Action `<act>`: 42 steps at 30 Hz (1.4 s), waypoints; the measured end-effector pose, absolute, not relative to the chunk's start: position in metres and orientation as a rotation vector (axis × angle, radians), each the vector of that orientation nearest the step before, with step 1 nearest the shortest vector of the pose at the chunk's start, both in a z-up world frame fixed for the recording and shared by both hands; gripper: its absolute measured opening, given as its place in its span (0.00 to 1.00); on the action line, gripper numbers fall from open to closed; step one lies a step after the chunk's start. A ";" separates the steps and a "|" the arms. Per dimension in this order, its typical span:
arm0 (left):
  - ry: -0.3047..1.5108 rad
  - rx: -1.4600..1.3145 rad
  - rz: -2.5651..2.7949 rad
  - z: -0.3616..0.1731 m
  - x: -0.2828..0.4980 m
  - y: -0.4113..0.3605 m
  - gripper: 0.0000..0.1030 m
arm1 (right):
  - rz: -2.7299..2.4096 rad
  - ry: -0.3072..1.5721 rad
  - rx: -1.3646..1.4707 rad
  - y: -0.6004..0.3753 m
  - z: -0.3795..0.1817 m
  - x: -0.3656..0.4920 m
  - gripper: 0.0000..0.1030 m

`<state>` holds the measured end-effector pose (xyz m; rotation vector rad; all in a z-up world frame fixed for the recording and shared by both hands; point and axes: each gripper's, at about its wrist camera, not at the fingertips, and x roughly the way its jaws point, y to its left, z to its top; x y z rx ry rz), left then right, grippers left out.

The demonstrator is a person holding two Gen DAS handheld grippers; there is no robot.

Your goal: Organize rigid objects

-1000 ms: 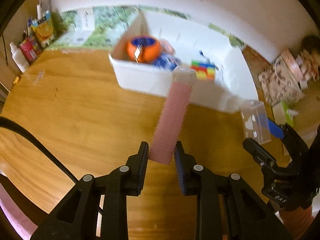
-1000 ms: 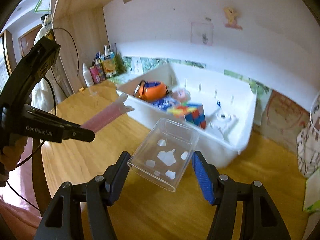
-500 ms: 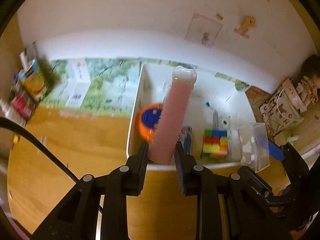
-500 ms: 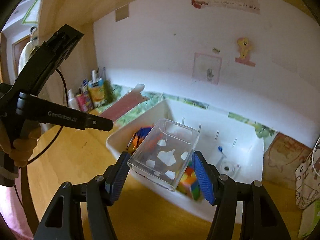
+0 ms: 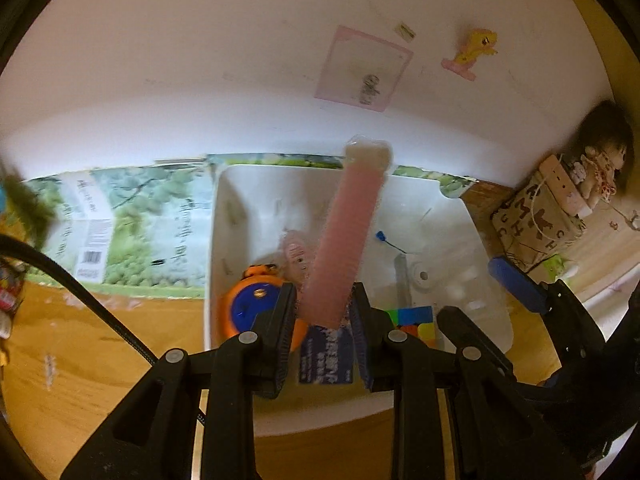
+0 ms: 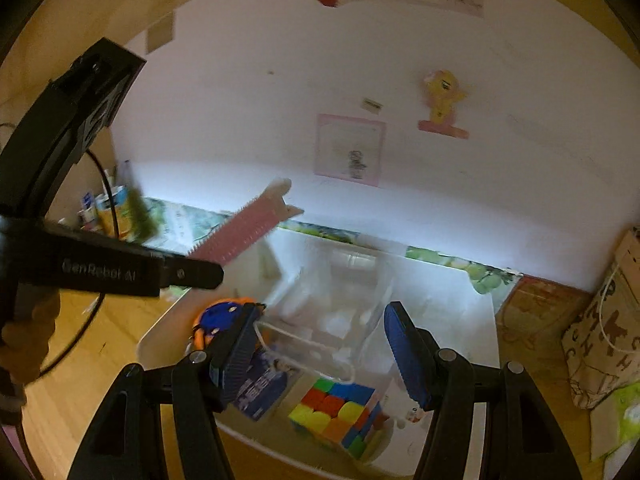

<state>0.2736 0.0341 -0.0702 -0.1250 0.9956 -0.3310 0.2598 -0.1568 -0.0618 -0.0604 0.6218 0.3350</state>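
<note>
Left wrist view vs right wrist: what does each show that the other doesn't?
Left wrist only: the left gripper head-on, shut on the pink comb; a doll far right.

Right wrist only: the clear box clamped in the right gripper; the hand holding the left gripper; bottles at the left wall.

Both: white bin, orange-blue toy, colour cube, blue packet, yellow wall figure.

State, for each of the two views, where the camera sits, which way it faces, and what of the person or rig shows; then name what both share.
Left wrist: on the left gripper, looking down into the white bin; its fingers clamp a pink comb; the right gripper's blue pad shows at right.
Right wrist: on the right gripper, facing bin and wall; it holds a clear box; left gripper and hand at left.
Shared: bin, comb, cube, wall stickers.
</note>
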 end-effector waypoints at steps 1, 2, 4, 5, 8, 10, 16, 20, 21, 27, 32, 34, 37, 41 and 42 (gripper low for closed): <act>0.997 -0.127 -0.343 -0.072 0.276 0.032 0.28 | 0.328 0.624 -0.052 -0.157 -0.062 0.261 0.63; 0.994 -0.131 -0.352 -0.072 0.278 0.031 0.28 | 0.319 0.629 -0.044 -0.158 -0.061 0.263 0.63; 0.989 -0.130 -0.357 -0.071 0.280 0.027 0.37 | 0.284 0.651 -0.030 -0.160 -0.059 0.267 0.68; 0.992 -0.122 -0.352 -0.070 0.280 0.026 0.40 | 0.275 0.660 -0.020 -0.162 -0.058 0.268 0.74; 1.003 -0.123 -0.345 -0.065 0.277 0.025 0.52 | 0.261 0.674 0.021 -0.167 -0.051 0.267 0.78; 0.994 -0.112 -0.341 -0.058 0.271 0.024 0.66 | 0.252 0.682 0.031 -0.171 -0.045 0.264 0.79; 0.916 -0.148 -0.273 -0.039 0.248 0.035 0.81 | 0.243 0.704 0.046 -0.185 -0.026 0.244 0.87; 0.892 -0.168 -0.201 -0.033 0.221 0.043 0.81 | 0.267 0.730 0.054 -0.192 -0.016 0.223 1.00; 0.895 -0.175 -0.193 -0.033 0.215 0.044 0.81 | 0.272 0.734 0.056 -0.194 -0.014 0.219 1.00; 0.912 -0.182 -0.139 -0.024 0.164 0.053 0.85 | 0.261 0.793 0.000 -0.195 -0.005 0.180 1.00; 0.914 -0.199 -0.109 -0.019 0.119 0.060 0.92 | 0.275 0.844 -0.025 -0.199 -0.004 0.139 1.00; 0.907 -0.190 -0.090 -0.017 0.104 0.060 0.99 | 0.278 0.875 0.001 -0.202 -0.006 0.123 1.00; 0.900 -0.184 -0.077 -0.013 0.078 0.058 0.99 | 0.275 0.934 0.052 -0.208 -0.010 0.104 1.00; 0.917 -0.213 -0.093 -0.014 0.053 0.055 0.99 | 0.283 1.007 0.144 -0.215 -0.018 0.079 1.00; 0.928 -0.210 -0.101 -0.015 0.046 0.053 0.99 | 0.276 1.018 0.153 -0.215 -0.019 0.074 1.00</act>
